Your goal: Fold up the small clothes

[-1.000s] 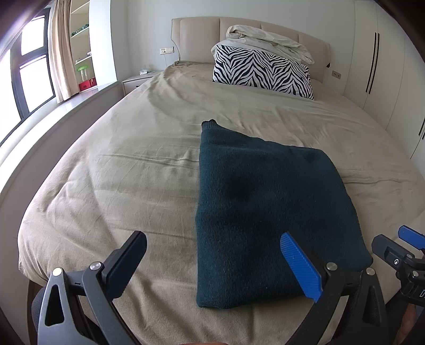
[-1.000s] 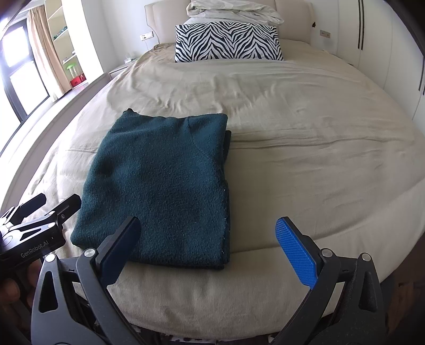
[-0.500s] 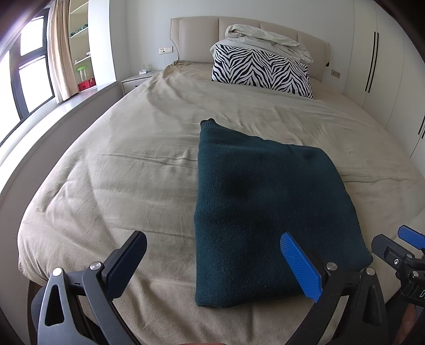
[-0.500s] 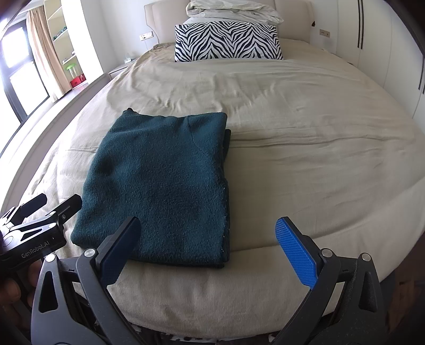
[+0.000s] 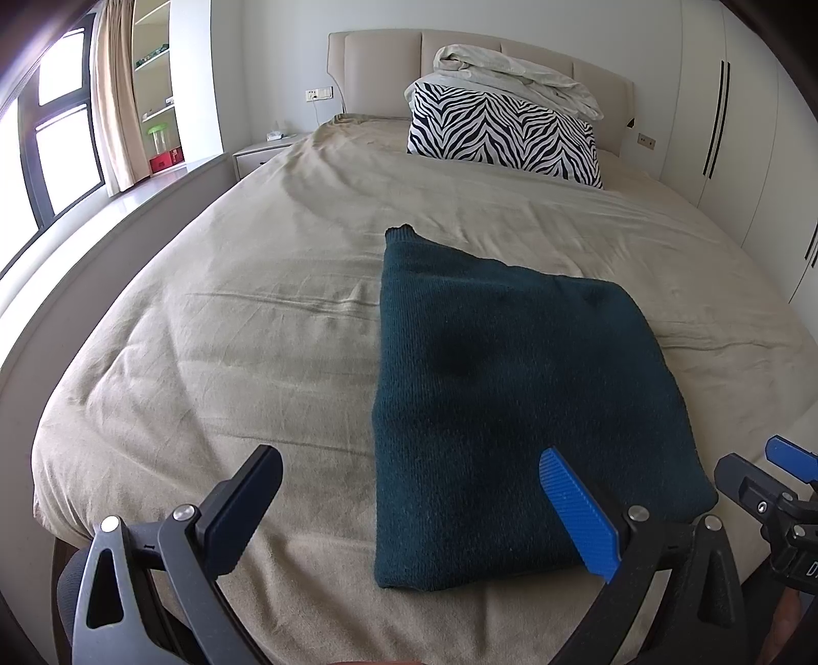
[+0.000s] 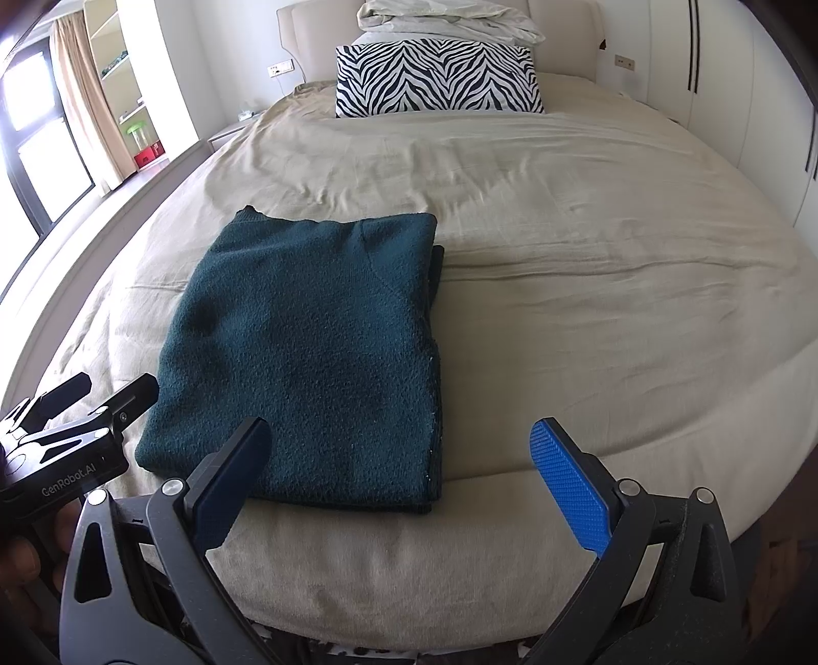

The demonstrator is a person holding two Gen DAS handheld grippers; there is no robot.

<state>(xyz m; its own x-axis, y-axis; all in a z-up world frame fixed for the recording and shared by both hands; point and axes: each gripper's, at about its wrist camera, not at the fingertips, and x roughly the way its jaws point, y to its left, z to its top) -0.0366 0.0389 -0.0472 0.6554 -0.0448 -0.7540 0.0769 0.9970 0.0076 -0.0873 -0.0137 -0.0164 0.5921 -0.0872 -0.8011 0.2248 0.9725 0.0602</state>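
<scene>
- While I hold both tools low at the near end of the bed, my left gripper (image 5: 409,504) has its jaws spread wide with nothing between them; its dark finger sits over bare bedding and its blue finger over the near part of the sweater.
- My right gripper (image 6: 404,478) is spread just as wide and grips nothing; its dark finger overlaps the sweater's near edge in the picture, and its blue finger is over the bed's near rim, off to the right.
- From the right wrist view, the left tool shows at the near left corner, close to the sweater's left near corner, with part of my hand (image 6: 20,562) behind it.
- The folded dark green sweater (image 6: 307,348) lies flat on the beige bedspread (image 6: 588,256), near the foot of the bed and left of centre as the right camera sees it. Its layers show stacked along the right edge.
- Farther off, a zebra-print pillow (image 6: 439,79) leans at the head of the bed, with a crumpled pale duvet (image 6: 450,20) piled on top, against the padded headboard (image 5: 378,66).
- At far left are a nightstand (image 5: 260,153), a curtain (image 5: 115,92) and a window (image 5: 51,128); white wardrobe doors (image 5: 736,128) run along the right.
</scene>
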